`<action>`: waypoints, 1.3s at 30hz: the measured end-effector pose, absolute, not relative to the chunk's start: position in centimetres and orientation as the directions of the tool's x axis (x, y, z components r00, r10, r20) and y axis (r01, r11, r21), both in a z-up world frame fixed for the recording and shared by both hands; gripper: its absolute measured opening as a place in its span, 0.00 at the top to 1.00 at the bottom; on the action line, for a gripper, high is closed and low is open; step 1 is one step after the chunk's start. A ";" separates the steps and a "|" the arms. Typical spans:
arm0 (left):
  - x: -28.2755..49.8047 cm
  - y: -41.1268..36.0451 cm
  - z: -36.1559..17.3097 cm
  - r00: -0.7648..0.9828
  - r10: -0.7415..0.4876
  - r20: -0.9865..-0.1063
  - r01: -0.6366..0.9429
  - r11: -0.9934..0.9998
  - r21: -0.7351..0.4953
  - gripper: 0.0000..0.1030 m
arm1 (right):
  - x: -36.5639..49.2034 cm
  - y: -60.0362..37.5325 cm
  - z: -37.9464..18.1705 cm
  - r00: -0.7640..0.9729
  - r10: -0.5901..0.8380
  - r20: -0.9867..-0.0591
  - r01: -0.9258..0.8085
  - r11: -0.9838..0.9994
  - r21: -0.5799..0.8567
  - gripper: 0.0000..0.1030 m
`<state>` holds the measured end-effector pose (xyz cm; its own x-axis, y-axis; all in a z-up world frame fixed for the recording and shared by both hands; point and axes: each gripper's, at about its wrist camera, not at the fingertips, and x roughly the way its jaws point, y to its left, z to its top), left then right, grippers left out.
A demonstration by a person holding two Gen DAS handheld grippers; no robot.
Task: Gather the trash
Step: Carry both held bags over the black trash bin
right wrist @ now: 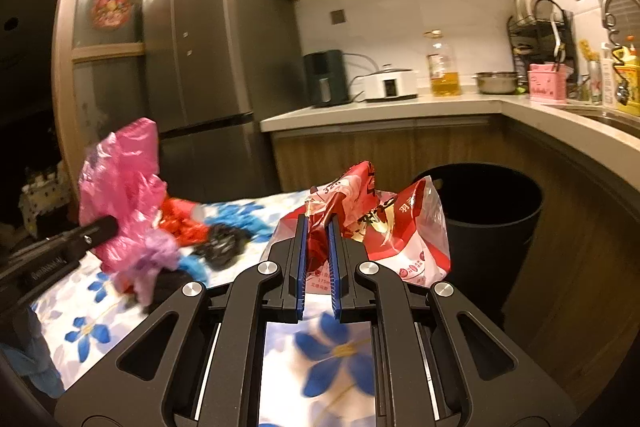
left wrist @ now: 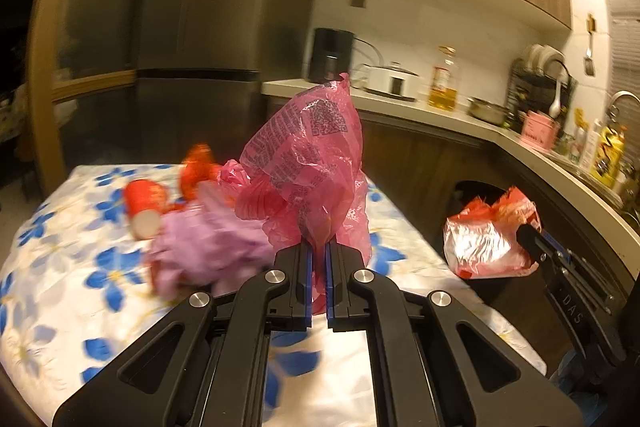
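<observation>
Landmark: the flowered table [left wrist: 60, 267].

Cup [left wrist: 146, 205]: red with a white base, seen lying on its side on the table, toward its far left; blurred.

Lilac bag [left wrist: 208, 243]: crumpled, seen on the table just right of the cup; blurred.

Pink bag [left wrist: 308, 155]: printed plastic, held upright above the table's middle; it is pinched between the narrowed jaws of the left gripper [left wrist: 319, 247].

Blue scraps [right wrist: 240, 217] and a black wad [right wrist: 220, 243]: seen lying on the table beyond the pink bag in the right wrist view; red wrappers [right wrist: 180, 217] are seen beside them.

Snack bag [right wrist: 400, 227]: red and clear, crumpled; it is clamped in the nearly closed right gripper [right wrist: 318, 227] and held over the table's right edge.

Bin [right wrist: 492, 227]: black, open-topped, placed on the floor just right of the table, below the counter [right wrist: 400, 109]; the snack bag is seen beside its rim, outside it.
</observation>
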<state>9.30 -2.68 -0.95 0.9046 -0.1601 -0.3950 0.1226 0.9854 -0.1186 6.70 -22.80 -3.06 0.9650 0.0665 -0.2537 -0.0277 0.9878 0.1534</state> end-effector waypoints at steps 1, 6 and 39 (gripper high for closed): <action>9.7 -3.4 -0.9 0.902 -0.173 -0.395 0.137 0.984 -0.117 0.96 | 6.8 -23.3 -2.9 0.966 0.058 -0.251 -0.019 0.988 0.153 0.91; 12.3 -7.5 -0.7 0.888 -0.238 -0.394 0.214 0.971 -0.105 0.96 | 7.7 -26.2 -2.1 0.974 0.001 -0.226 0.032 0.989 0.142 0.91; 25.6 -28.3 -1.6 0.757 -0.524 -0.391 0.541 0.838 -0.076 0.96 | 18.4 -40.7 -2.2 0.945 -0.155 -0.287 0.209 0.963 0.170 0.91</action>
